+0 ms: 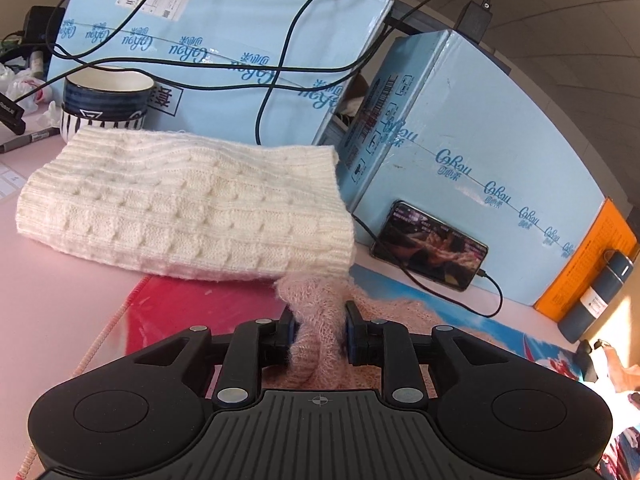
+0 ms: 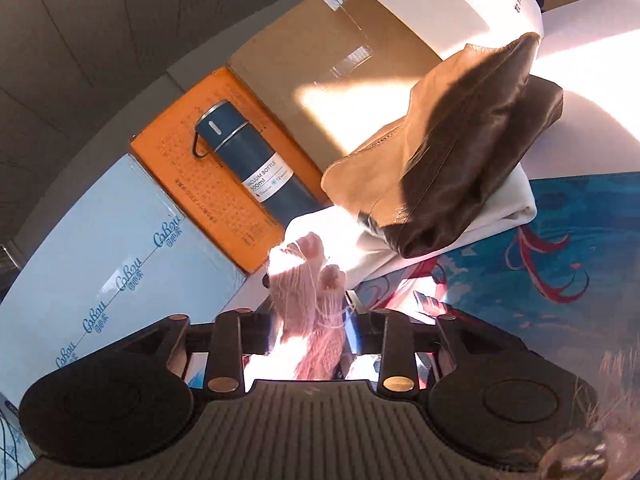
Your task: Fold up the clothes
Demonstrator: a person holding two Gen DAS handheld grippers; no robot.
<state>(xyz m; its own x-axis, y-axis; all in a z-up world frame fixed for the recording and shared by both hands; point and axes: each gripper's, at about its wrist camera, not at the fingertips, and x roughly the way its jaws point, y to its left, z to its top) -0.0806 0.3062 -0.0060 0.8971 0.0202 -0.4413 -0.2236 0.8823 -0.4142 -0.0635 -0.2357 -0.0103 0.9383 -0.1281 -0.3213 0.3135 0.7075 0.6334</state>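
Observation:
A fuzzy pink knit garment (image 1: 320, 320) is pinched in my left gripper (image 1: 319, 330), which is shut on a bunched fold of it just above the table. A folded white cable-knit sweater (image 1: 180, 204) lies right behind it on the pink table. My right gripper (image 2: 310, 330) is shut on another part of the pink knit garment (image 2: 308, 288), which sticks up between the fingers in bright sunlight. A folded stack of a brown leather garment (image 2: 460, 152) on white cloth (image 2: 500, 216) lies ahead of the right gripper.
Light blue cartons (image 1: 460, 152) stand behind the table with black cables (image 1: 280, 60) draped over them. A phone (image 1: 430, 246) leans on one carton. Stacked bowls (image 1: 106, 100) sit at back left. A blue vacuum bottle (image 2: 252, 164) stands against an orange box (image 2: 208, 184). A colourful mat (image 2: 560, 248) covers the table.

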